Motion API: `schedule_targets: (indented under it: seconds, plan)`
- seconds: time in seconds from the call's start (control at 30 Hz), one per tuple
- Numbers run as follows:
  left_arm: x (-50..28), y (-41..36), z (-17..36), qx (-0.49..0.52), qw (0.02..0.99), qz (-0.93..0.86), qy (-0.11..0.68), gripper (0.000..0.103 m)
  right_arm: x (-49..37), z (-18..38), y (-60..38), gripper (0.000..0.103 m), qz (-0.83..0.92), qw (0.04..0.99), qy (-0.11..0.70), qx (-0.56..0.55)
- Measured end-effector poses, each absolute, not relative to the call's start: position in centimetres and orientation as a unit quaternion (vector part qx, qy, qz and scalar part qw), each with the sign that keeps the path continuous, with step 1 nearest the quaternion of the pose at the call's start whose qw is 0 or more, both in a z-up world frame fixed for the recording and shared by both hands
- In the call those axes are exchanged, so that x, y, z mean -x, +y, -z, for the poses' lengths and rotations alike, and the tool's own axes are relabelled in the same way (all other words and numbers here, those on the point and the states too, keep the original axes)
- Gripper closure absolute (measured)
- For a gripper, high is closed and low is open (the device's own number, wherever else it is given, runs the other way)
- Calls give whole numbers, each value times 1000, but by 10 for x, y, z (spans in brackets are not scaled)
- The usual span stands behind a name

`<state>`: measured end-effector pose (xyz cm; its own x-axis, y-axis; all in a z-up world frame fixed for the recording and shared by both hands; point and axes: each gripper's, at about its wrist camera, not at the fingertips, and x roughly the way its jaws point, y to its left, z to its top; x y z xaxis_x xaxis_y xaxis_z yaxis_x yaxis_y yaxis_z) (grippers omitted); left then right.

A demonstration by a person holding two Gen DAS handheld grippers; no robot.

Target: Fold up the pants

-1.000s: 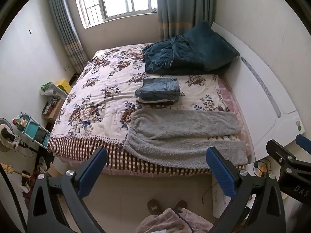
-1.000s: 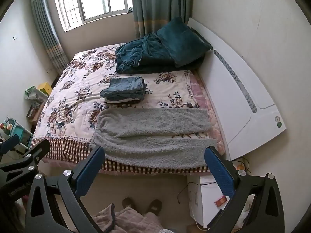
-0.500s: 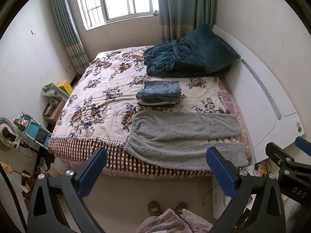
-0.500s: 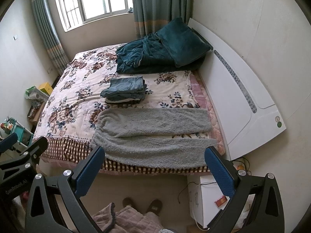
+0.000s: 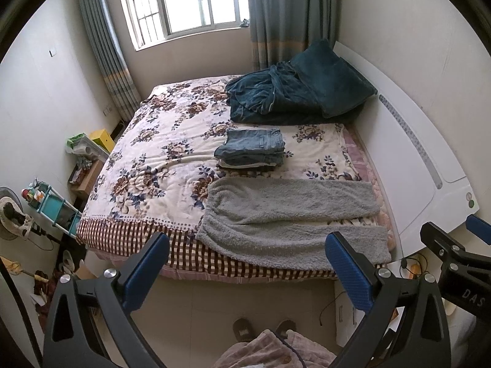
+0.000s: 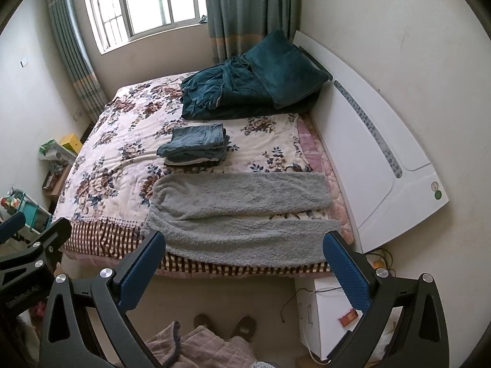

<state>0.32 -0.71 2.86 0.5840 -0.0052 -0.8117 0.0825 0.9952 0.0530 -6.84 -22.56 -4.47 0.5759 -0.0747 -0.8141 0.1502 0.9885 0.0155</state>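
Along the near edge of the bed (image 5: 101, 236), at about 6 o'clock on the floral cover, the grey fleece pants (image 5: 285, 214) lie flat, waist toward 9 o'clock and the 2 legs running toward 3 o'clock, slightly parted at the cuffs. Just beyond, at 12 o'clock from the pants, sits a stack of folded jeans (image 5: 251, 147); a teal blanket (image 5: 276, 98) is heaped farther back. Both the left gripper (image 5: 245, 263) and the right gripper (image 6: 244, 260) hang above the floor short of the bed, fingers spread wide apart, holding nothing.
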Motion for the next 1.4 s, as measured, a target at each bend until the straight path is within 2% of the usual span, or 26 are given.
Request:
schedule_targets:
  seconds: [1.4]
  plan:
    - [-18,-4,-35,-35,888,22,458,0,68,39,-223,0,60,888,453,-41]
